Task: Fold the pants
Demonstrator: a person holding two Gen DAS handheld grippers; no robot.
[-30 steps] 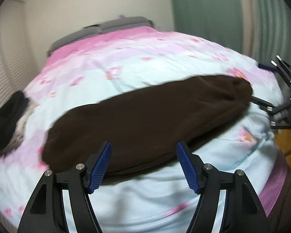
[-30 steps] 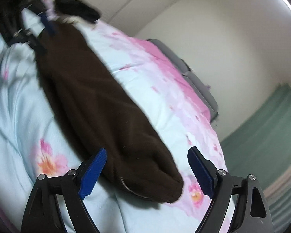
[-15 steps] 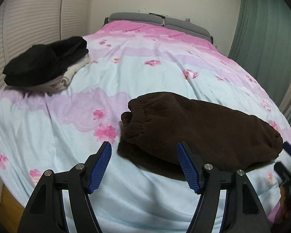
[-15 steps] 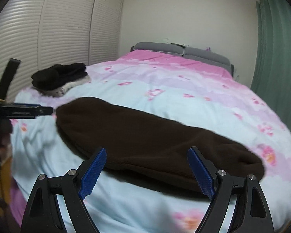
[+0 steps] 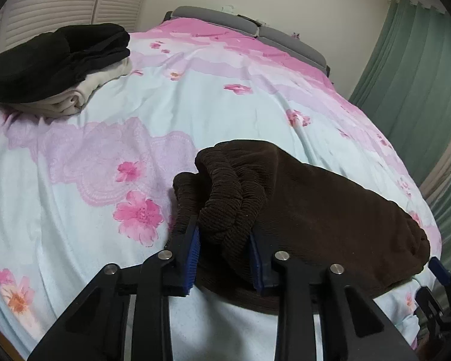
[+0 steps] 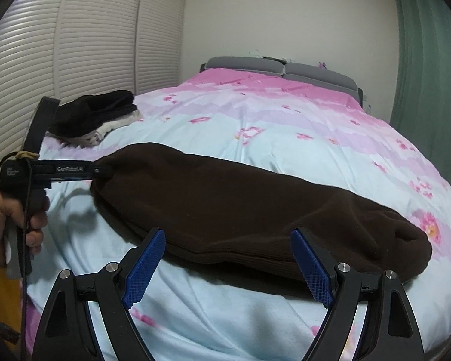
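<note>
Dark brown pants (image 5: pixel 330 210) lie folded lengthwise across the near part of the bed, also in the right wrist view (image 6: pixel 240 204). My left gripper (image 5: pixel 225 246) is shut on the bunched ribbed waistband (image 5: pixel 228 210) at the pants' left end; it shows from the side in the right wrist view (image 6: pixel 99 170). My right gripper (image 6: pixel 228 264) is open and empty, just in front of the pants' near edge toward the leg end. It shows faintly at the right edge of the left wrist view (image 5: pixel 439 279).
The bed has a light blue and pink floral duvet (image 6: pixel 285 126). A stack of folded black and cream clothes (image 5: pixel 60 63) sits at its far left. Grey pillows (image 6: pixel 279 66) lie at the head. White louvred doors stand left, a green curtain (image 6: pixel 430 75) right.
My left gripper has swung to the waistband end, moved in and shut on it. My right gripper stayed open and settled level in front of the pants' near edge.
</note>
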